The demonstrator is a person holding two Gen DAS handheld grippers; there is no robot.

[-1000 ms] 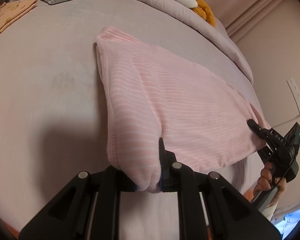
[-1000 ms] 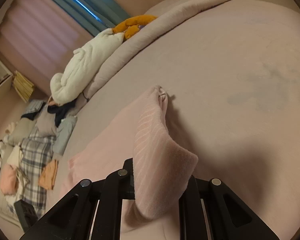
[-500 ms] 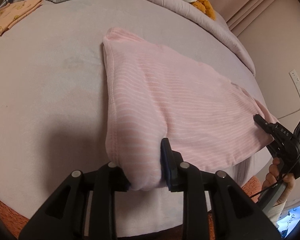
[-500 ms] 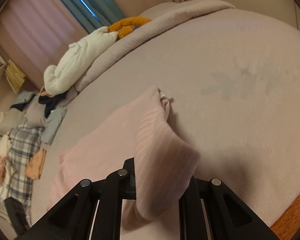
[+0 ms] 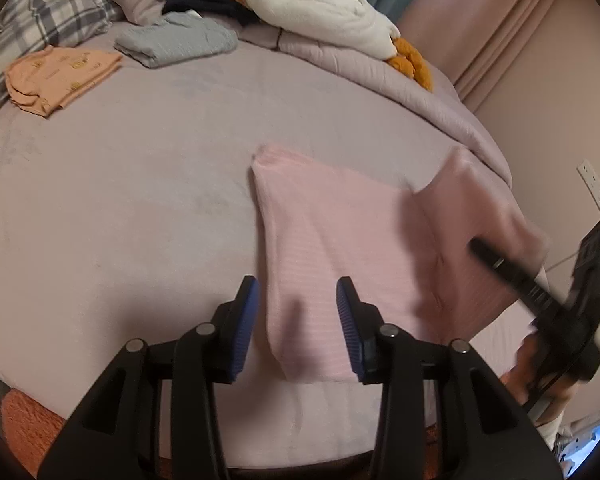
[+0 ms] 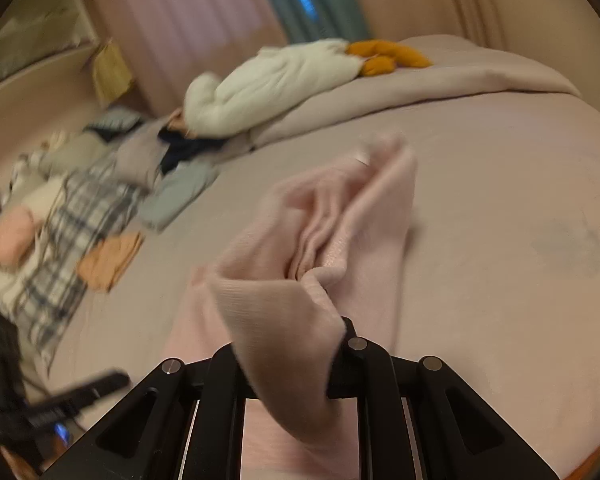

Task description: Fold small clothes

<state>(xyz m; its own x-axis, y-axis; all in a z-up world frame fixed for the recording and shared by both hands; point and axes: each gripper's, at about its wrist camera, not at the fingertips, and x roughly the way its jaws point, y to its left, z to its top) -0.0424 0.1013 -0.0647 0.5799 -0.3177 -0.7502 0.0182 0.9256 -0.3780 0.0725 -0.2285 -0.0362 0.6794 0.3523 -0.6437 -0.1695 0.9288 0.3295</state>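
Left wrist view: left gripper (image 5: 298, 312), jaws opening, blue pads (image 5: 247, 320) clear of the pink striped garment (image 5: 332, 248) lying between them on the lilac bed (image 5: 140, 200). At right, the right gripper (image 5: 480, 248) lifts the garment's far corner. Folded orange garment (image 5: 60, 74) and grey garment (image 5: 176, 40) lie far left.

Right wrist view: right gripper (image 6: 296, 364) nearly closed, clamping a bunched pink fold.

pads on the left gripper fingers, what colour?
Blue, ribbed pads on black fingers. Clearest in the left wrist view.
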